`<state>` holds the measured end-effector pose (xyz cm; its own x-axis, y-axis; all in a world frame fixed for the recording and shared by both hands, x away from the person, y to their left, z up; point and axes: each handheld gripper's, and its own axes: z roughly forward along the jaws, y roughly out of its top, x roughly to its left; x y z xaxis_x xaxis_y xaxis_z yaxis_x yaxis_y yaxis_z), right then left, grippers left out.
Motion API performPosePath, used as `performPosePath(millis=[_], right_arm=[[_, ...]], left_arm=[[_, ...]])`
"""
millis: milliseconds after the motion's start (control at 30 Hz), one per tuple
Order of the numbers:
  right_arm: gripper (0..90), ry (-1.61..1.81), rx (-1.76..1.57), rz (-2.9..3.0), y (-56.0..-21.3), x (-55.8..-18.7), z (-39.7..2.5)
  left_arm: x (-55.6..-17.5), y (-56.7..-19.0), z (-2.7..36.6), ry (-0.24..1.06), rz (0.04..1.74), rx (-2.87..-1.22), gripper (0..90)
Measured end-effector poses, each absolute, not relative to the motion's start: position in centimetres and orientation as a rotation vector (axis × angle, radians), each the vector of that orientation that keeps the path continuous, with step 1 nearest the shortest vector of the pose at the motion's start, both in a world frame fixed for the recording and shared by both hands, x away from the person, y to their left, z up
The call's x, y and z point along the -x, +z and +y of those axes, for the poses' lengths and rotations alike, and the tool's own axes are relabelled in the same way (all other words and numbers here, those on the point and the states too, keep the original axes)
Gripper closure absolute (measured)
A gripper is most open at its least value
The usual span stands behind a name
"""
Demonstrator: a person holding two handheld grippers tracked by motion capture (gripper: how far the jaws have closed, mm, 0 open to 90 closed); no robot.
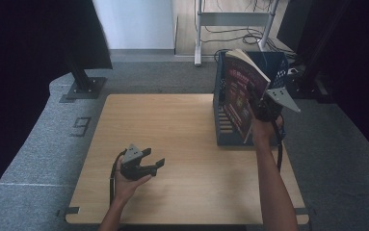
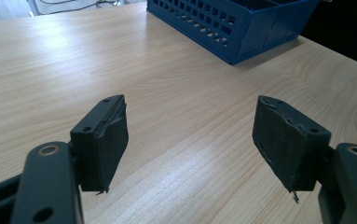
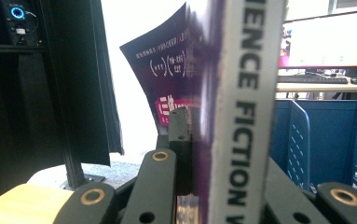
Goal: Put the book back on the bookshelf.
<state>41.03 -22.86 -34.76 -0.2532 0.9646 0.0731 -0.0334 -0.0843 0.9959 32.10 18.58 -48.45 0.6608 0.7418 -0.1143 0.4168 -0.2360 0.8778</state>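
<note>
A dark purple and red book [image 1: 242, 94] stands upright in the air over the front of the blue slotted basket [image 1: 225, 127] at the table's right rear. My right gripper [image 1: 264, 108] is shut on its spine edge. In the right gripper view the book's grey spine [image 3: 243, 116] with the words "SCIENCE FICTION" fills the middle, with one black finger [image 3: 180, 135] pressed against the purple cover. My left gripper [image 1: 151, 161] rests low over the front left of the table, open and with nothing in it; its two pads [image 2: 104, 140] stand wide apart over bare wood.
The wooden table [image 1: 172, 144] is bare to the left of the basket [image 2: 234, 25]. Blue dividers [image 3: 302, 140] of the basket rise behind the book. A black stand foot [image 1: 83, 86] sits on the grey floor at the far left, and a monitor [image 3: 327, 39] glows beyond the basket.
</note>
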Motion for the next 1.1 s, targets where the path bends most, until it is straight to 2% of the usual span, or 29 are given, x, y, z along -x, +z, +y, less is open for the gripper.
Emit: performPosePath(millis=[1100], right_arm=[[81.8,1.408,-1.175,1.282,-36.1,-45.5,-21.9]], left_arm=[[-32.2,-48.4,19.2,0.397,0.926,-1.849,26.8]])
